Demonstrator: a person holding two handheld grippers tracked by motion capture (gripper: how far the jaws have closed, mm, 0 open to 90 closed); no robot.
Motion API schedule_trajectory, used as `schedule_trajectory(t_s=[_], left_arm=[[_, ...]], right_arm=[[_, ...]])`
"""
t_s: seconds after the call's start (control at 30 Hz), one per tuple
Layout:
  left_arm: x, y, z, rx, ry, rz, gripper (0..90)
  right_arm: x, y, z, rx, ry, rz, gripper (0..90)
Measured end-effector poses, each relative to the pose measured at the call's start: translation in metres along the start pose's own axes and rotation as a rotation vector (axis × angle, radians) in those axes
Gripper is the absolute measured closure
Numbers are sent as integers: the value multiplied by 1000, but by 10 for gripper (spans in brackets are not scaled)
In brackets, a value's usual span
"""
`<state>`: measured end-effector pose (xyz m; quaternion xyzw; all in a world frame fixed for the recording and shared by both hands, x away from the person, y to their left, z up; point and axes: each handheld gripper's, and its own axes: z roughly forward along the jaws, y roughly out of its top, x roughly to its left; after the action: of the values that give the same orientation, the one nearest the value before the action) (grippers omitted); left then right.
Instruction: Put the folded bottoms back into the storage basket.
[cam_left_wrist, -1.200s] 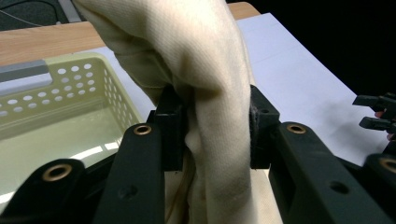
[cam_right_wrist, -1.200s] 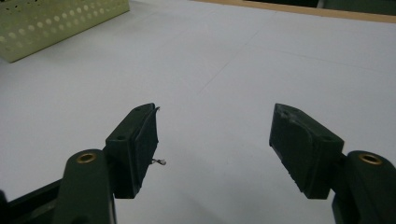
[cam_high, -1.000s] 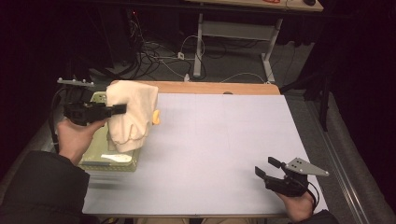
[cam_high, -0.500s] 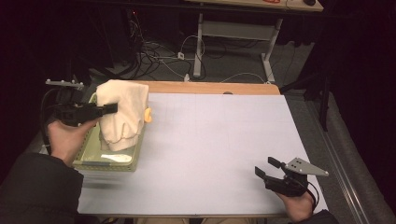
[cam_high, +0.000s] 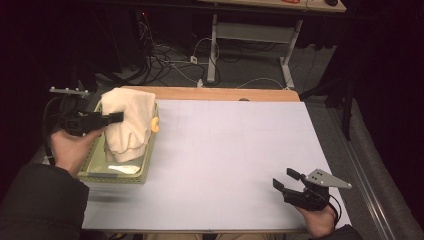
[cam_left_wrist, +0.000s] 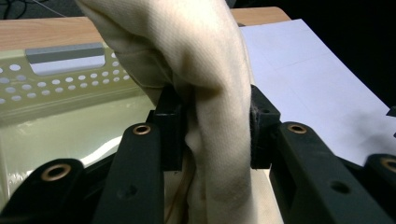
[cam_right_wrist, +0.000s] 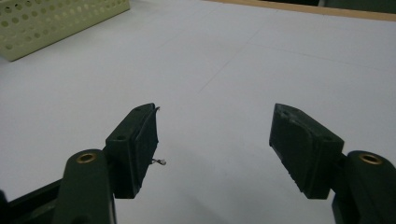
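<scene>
A cream-coloured woven cotton cloth (cam_high: 129, 125) is hanging in a thick bunched fold, its upper part lifted and its lower end trailing down inside a pale green perforated plastic basket (cam_high: 148, 165). The basket is sitting at the left edge of the bench, near the far left corner. The cloth's folds are running upright, pinched narrow in the middle (cam_left_wrist: 219, 121).

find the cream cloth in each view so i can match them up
High view: cream cloth at left, hanging over the green basket.
Left gripper view: centre, pinched between the left hand-held gripper jaws.
Right gripper view: cloth not in it.
Shared landmark: the perforated green basket, top left in the right gripper view.
</scene>
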<state>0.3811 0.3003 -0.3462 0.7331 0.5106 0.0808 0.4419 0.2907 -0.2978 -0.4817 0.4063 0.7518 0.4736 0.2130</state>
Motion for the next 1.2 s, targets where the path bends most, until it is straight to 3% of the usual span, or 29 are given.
schedule_trajectory(t_s=[1.2], left_arm=[[29,-15,31,31,41,-61,623]], right_arm=[[1,0,1,3,1,-7,329]])
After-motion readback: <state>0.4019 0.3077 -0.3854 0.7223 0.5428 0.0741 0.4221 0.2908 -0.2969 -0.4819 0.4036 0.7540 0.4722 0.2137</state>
